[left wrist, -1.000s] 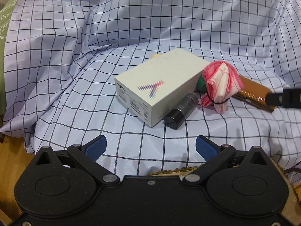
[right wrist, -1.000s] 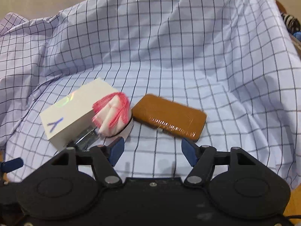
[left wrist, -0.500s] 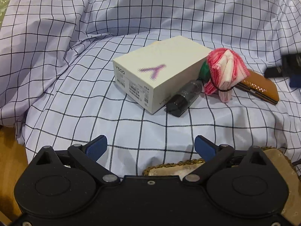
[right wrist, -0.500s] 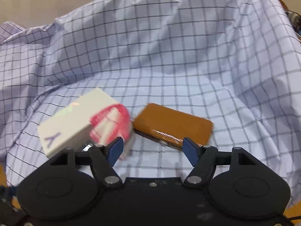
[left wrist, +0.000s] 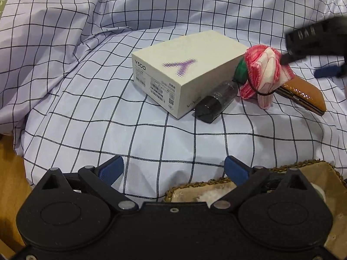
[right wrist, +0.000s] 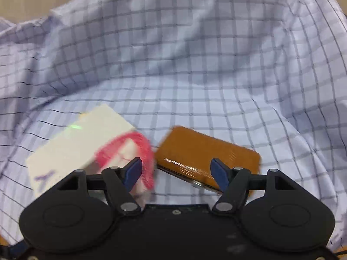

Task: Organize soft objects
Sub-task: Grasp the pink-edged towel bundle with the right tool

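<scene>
A pink-and-white cloth bundle tied with a black band lies on the checked cloth, against a white phone box and a brown leather wallet. My right gripper is open, low over the bundle and the wallet, and shows blurred in the left wrist view. My left gripper is open and empty, well short of the box.
A dark cylinder lies against the box front, with something green behind it. A woven basket rim shows below my left gripper. Bare wood lies at the lower left. The cloth rises in folds at the back.
My right gripper has moved forward and down toward the bundle and wallet. My left gripper has drifted closer to the box. Both stay open.
</scene>
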`<state>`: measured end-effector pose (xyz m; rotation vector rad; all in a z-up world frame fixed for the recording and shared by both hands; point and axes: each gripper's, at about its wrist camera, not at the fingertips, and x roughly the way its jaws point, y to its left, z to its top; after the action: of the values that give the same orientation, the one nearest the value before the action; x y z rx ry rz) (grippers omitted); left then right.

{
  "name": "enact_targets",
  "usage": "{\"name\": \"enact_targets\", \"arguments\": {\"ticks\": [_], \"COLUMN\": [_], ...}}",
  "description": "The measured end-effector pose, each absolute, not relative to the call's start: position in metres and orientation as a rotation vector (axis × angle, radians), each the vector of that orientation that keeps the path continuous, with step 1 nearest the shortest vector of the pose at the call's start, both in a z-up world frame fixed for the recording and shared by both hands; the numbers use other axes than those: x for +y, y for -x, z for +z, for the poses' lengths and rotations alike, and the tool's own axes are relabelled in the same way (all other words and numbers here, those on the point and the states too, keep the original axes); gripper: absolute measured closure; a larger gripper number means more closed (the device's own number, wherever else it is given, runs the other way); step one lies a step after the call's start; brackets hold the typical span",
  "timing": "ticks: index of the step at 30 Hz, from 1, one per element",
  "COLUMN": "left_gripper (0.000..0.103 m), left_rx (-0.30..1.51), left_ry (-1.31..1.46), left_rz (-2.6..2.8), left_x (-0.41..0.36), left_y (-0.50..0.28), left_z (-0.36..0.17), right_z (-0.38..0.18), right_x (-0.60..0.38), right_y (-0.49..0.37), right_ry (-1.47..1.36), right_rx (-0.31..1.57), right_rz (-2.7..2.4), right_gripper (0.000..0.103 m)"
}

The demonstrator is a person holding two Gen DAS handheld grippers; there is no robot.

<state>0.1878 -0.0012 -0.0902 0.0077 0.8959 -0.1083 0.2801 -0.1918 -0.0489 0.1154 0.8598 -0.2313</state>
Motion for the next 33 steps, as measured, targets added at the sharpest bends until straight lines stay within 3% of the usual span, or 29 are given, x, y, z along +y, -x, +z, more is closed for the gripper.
{"name": "enact_targets", "arguments": {"ticks": [8, 13, 17, 20, 30, 33], "left_gripper": [0.007, 0.007, 0.007, 0.007, 0.007, 0.007], "left_rx": [0.903, 0.901, 0.903, 0.903, 0.905, 0.905], "left_ry": [0.004, -0.003, -0.013, -0.011, -0.008, -0.01], "left_rz": [-0.117, -0.117, -0.117, -0.112, -0.114, -0.114], "left_x": [0.0, -0.001, -0.002, -0.001, 0.0, 0.0], "left_y": [-0.189, -0.188, -0.189, -0.188, -0.188, -0.187], "left_z": [-0.09, -0.09, -0.09, -0.09, -0.09, -0.09], "right_z": [-0.062, -0.044, -0.03, -0.032, -0.056, -0.059], "right_x": [-0.229, -0.226, -0.207, -0.187, -0.153, -0.153], "right_y": [-0.255, -0.238, -0.244, -0.255, -0.279, -0.283], "right_ry": [-0.135, -0.155, -0.126, -0.067, 0.113, 0.094], "right_rx": [0.968, 0.896, 0.843, 0.827, 0.855, 0.861], "right_rz": [-0.365, -0.379, -0.29, -0.251, -0.262, -0.22], "right_gripper": [0.035, 0.033, 0.011, 0.002, 0.002, 0.014]}}
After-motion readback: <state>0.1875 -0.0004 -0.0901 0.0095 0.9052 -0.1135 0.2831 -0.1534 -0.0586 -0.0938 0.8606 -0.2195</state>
